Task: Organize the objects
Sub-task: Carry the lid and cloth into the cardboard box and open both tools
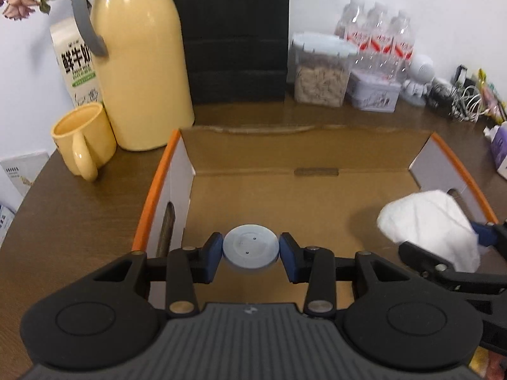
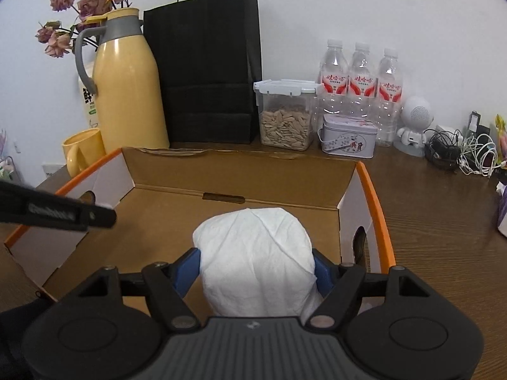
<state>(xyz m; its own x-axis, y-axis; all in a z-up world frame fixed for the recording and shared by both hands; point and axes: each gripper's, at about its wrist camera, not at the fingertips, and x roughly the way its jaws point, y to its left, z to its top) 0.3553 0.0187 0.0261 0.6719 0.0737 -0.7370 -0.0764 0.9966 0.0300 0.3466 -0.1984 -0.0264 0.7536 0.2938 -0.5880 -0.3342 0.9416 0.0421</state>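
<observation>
Blue-padded left gripper [image 1: 251,251]: clamps one grey disc [image 1: 250,250] edgewise above the cardboard box [image 1: 317,145], likely to set it inside.
Right gripper [image 2: 257,269]: squeezes one white tissue wad [image 2: 256,253] over the box.
Box: one, nothing lying inside.
Beyond: one yellow mug [image 1: 84,142], one thermos [image 1: 139,63], three water bottles [image 2: 361,76].

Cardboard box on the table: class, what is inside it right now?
The cardboard box shows only bare floor. The grey disc and white bundle hang above it in the grippers, hiding the floor beneath them.
</observation>
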